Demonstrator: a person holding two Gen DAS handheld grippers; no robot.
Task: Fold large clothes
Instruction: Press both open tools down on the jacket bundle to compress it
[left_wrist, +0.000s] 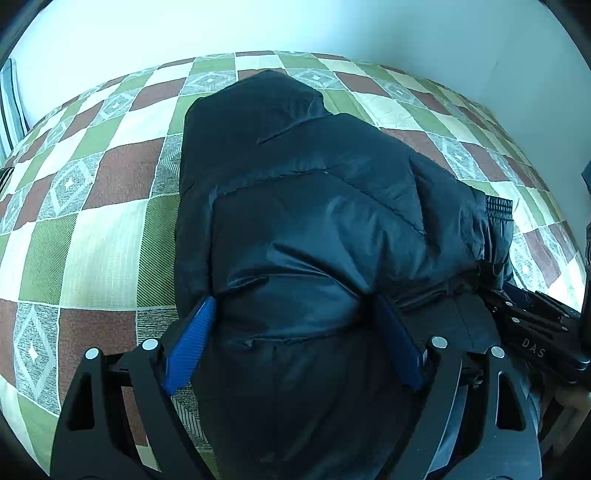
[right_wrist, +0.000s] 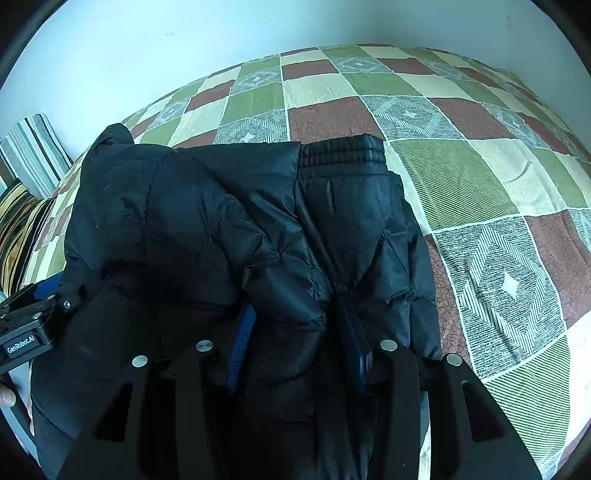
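A dark navy puffer jacket (left_wrist: 314, 184) lies folded into a thick bundle on the checked bedspread (left_wrist: 92, 221). Its ribbed hem (right_wrist: 343, 151) points toward the far side. My left gripper (left_wrist: 295, 301) stands wide, its blue pads pressed into either side of a thick fold at the bundle's near end, where the fabric puckers. My right gripper (right_wrist: 297, 306) is narrower and pinches another fold of the jacket (right_wrist: 184, 221); creases run into its pads while the jaws ease apart. Each gripper shows at the edge of the other's view: the right (left_wrist: 535, 325), the left (right_wrist: 33, 317).
The green, brown and cream bedspread (right_wrist: 480, 184) stretches out on both sides of the jacket. A pale wall (left_wrist: 332, 26) borders the bed at the back. A striped pillow (right_wrist: 33, 155) leans at the far left. Part of a person's hand (right_wrist: 7, 398) shows at the left edge.
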